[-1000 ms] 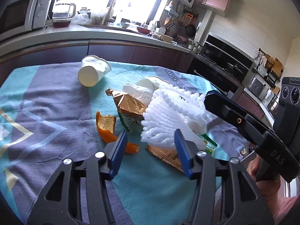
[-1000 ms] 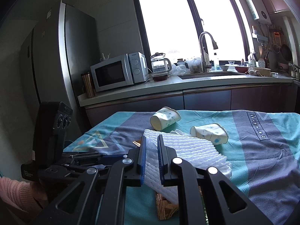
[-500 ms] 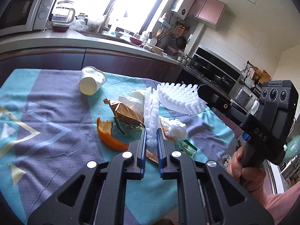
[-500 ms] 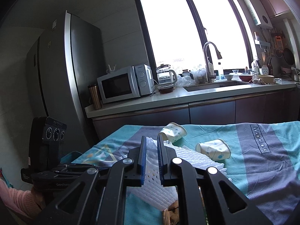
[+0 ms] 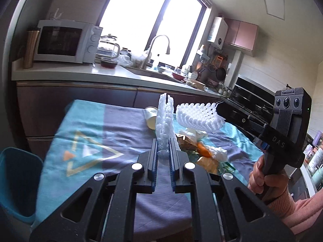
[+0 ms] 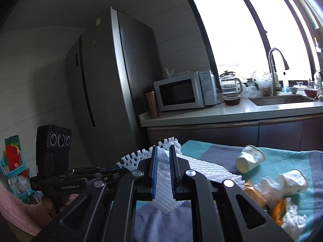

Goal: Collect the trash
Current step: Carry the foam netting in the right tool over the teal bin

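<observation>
The left tongs (image 5: 163, 155) sit at the bottom centre of the left wrist view, nearly closed, their blue pads pinching one end of the white foam net (image 5: 165, 121), which stands up in a narrow ridge just above the tips. The right tongs (image 6: 163, 167), bottom centre of the right wrist view, are likewise nearly closed and clamp the other end of the same foam net (image 6: 164, 183), whose ribbed sheet fans out to the right of the pads. In the left wrist view the right tongs (image 5: 219, 109) reach in from the right edge, gripping the net's lacy end at mid-frame, with a hand (image 5: 262, 179) in a pink sleeve on the handle at lower right. The net hangs stretched between both tongs, above the desk (image 5: 121, 137), which is covered by a teal and purple cloth.

Below the net, at centre right of the left wrist view, lies a heap of trash: a gold wrapper (image 5: 208, 164), an orange peel (image 5: 202, 150) and crumpled white tissue (image 5: 219, 154). In the right wrist view, 2 paper cups lie on their sides at the right: 1 (image 6: 250, 158) at mid-right, the other (image 6: 292, 181) lower, near the edge. A blue bin (image 5: 18, 181) shows at the lower left edge of the left wrist view, beside the desk.
</observation>
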`<state>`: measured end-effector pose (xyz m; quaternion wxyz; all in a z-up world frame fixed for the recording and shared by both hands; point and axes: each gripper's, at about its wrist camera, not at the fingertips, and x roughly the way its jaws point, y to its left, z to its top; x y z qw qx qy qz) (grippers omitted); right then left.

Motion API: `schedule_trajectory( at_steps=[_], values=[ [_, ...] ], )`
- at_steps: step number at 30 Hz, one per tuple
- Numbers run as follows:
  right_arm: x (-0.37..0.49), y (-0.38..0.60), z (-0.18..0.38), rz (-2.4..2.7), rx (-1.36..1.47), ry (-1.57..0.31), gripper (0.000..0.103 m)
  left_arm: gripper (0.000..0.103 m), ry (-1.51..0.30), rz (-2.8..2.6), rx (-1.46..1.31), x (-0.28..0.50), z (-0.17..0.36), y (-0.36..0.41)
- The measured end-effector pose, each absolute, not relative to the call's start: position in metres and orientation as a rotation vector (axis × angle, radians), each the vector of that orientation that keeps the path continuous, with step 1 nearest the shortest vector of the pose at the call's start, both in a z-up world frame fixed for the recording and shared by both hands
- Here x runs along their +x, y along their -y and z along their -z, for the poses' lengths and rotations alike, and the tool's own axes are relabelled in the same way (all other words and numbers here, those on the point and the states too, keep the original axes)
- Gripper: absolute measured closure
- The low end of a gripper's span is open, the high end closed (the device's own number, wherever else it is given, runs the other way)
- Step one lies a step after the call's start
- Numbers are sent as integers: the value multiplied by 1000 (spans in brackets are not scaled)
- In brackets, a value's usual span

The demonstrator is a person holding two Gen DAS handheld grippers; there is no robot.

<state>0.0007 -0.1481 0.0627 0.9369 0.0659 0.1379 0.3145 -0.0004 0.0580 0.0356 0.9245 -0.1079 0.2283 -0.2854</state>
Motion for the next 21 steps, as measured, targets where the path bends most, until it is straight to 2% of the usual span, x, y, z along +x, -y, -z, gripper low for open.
schedule_trajectory(
  at_steps=[11, 21],
  values=[
    [53, 9, -58, -980, 133, -408, 93, 92, -463, 202, -293, -17, -23, -200],
    [96, -89, -34, -1121, 148, -576, 93, 92, -527, -45, -349, -9, 25, -292]
  ],
)
